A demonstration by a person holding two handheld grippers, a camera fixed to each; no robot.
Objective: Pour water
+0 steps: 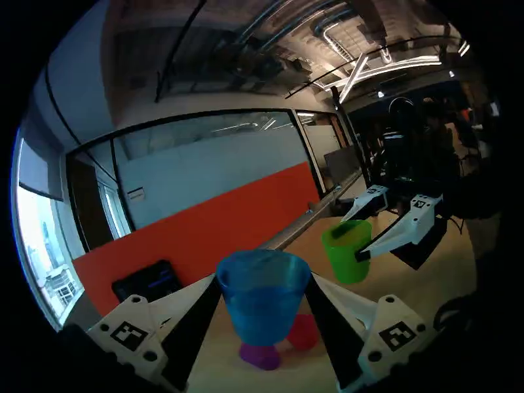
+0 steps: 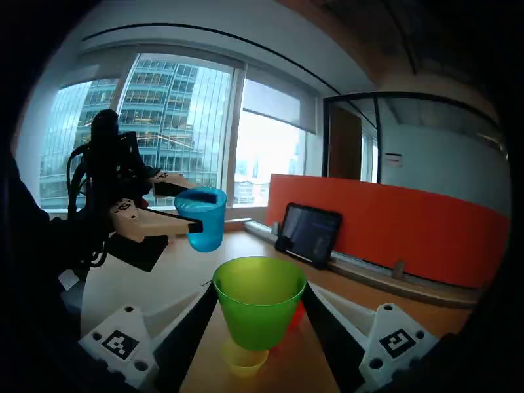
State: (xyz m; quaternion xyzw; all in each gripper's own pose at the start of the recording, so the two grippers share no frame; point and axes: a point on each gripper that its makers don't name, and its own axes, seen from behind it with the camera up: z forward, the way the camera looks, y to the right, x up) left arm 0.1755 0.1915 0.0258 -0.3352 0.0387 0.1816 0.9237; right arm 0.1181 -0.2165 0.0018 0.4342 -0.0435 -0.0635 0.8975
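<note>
**Two cups lifted, ready for the pour**

Left gripper [image 1: 262, 288]: fingers clamped on a translucent blue plastic cup [image 1: 262, 308], which is upright above the pale wooden surface [image 1: 426, 281].
Right gripper [image 2: 259, 298]: fingers clamped on a translucent green plastic cup [image 2: 259, 311], upright and apart from the blue one.
Water level: cannot tell.
Below: a small purple cup [image 1: 259, 355].
Handling: likely best to bring the rims close, hold the receiving cup level and tip the other slowly.
</note>
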